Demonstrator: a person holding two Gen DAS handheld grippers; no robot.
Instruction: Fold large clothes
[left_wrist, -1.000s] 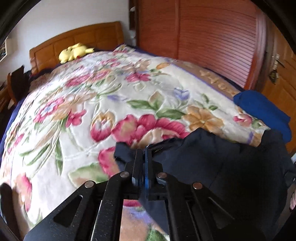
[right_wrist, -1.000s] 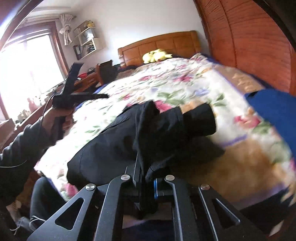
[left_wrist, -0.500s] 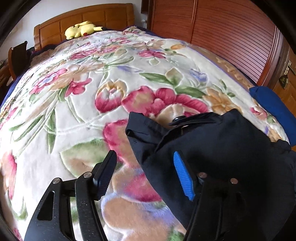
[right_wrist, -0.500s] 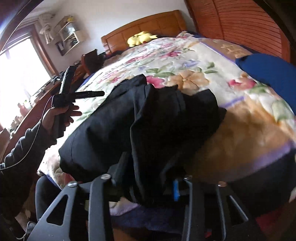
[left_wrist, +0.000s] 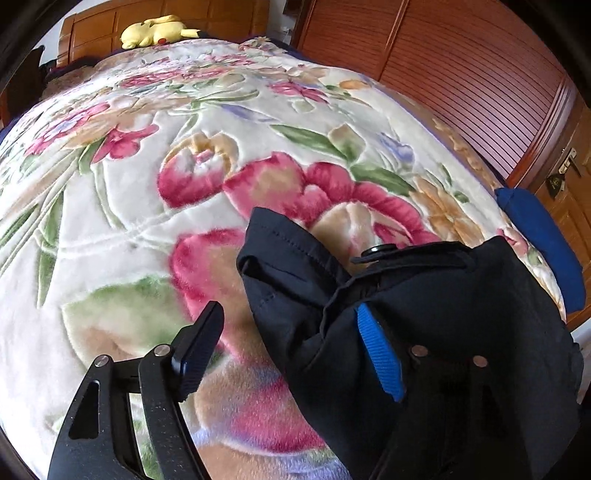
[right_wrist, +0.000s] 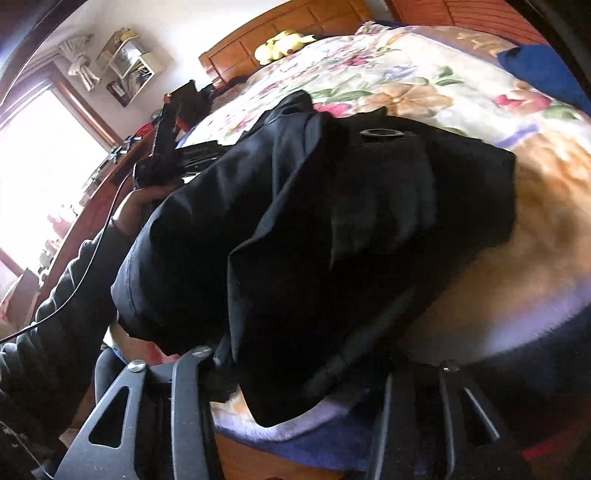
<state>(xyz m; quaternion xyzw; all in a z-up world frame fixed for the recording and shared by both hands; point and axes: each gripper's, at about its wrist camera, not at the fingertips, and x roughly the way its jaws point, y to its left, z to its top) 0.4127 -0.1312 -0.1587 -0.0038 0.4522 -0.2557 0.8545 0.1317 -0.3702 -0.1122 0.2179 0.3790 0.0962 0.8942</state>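
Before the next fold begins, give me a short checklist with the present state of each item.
1. Dark navy garment lies on the floral blanket: ok.
2. Left gripper released, jaws opening, cloth edge between them but not pinched: ok.
3. Right gripper clear of cloth, jaws closing with fabric between: cannot tell.
4. Garment flat, no bunching: not ok, folds heaped.
5. Blue cushion apart from the garment: ok.
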